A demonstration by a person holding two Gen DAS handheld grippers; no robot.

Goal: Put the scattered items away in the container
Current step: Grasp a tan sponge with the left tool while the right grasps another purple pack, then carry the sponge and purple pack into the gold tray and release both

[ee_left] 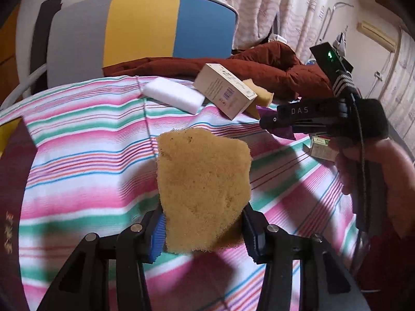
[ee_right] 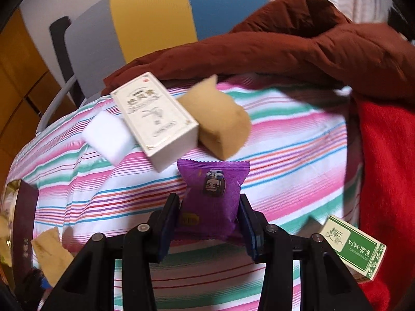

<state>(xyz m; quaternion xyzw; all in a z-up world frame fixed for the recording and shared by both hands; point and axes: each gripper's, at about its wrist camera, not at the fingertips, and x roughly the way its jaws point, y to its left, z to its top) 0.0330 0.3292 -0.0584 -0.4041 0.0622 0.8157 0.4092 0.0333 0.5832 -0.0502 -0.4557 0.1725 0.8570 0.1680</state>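
Note:
A yellow sponge (ee_left: pixel 202 181) stands upright between the blue pads of my left gripper (ee_left: pixel 203 223), which is shut on its lower part above the striped cloth (ee_left: pixel 90 155). The same sponge (ee_right: pixel 52 254) shows at the lower left of the right wrist view. My right gripper (ee_right: pixel 210 207) is shut on a purple snack packet (ee_right: pixel 212 189); the left wrist view shows this gripper (ee_left: pixel 272 123) at the right, held by a hand (ee_left: pixel 376 171). A dark maroon box (ee_right: pixel 24 223) with gold lettering sits at the left edge. Its inside is hidden.
On the cloth farther back lie a cream carton (ee_right: pixel 155 119), a white foam block (ee_right: pixel 109 134) and a second yellow sponge (ee_right: pixel 220 121). A green and white carton (ee_right: pixel 355 248) lies at the right. A brown jacket (ee_right: pixel 285 51), red fabric (ee_right: pixel 384 181) and a chair back (ee_left: pixel 142 26) border the cloth.

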